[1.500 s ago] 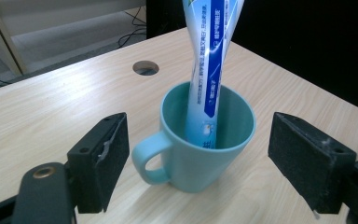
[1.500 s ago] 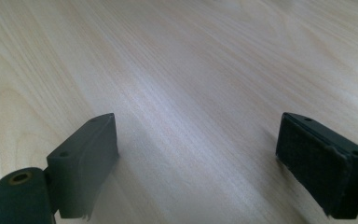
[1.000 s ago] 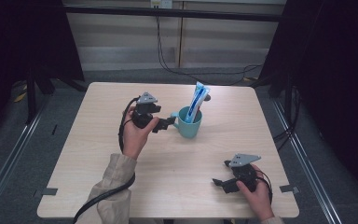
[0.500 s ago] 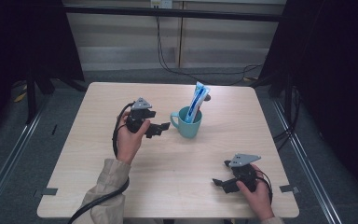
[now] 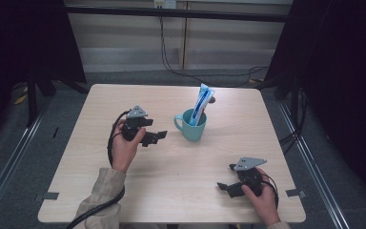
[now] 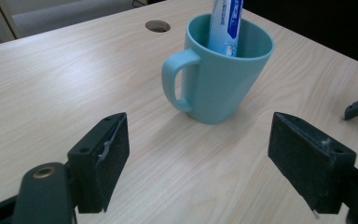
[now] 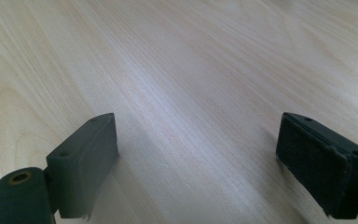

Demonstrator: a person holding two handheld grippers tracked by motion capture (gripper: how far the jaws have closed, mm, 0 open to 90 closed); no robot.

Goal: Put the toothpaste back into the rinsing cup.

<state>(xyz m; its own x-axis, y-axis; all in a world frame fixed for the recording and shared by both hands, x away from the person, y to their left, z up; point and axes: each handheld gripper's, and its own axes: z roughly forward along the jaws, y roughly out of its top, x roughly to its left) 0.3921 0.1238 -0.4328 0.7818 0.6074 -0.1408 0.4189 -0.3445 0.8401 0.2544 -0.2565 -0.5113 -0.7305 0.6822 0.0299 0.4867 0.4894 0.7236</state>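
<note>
Toothpaste tube (image 5: 201, 102) standing in teal mug (image 5: 194, 128), left gripper (image 5: 156, 137) near, jaws wide apart, empty; right gripper (image 5: 224, 186) resting, released; next, likely just pulling away

I've drawn my left gripper (image 5: 156, 137) back from the teal mug (image 5: 193, 126), now well clear, jaws apart.

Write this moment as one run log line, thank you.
left gripper: open, beside mug | toothpaste tube: in mug | right gripper: open, empty
</note>
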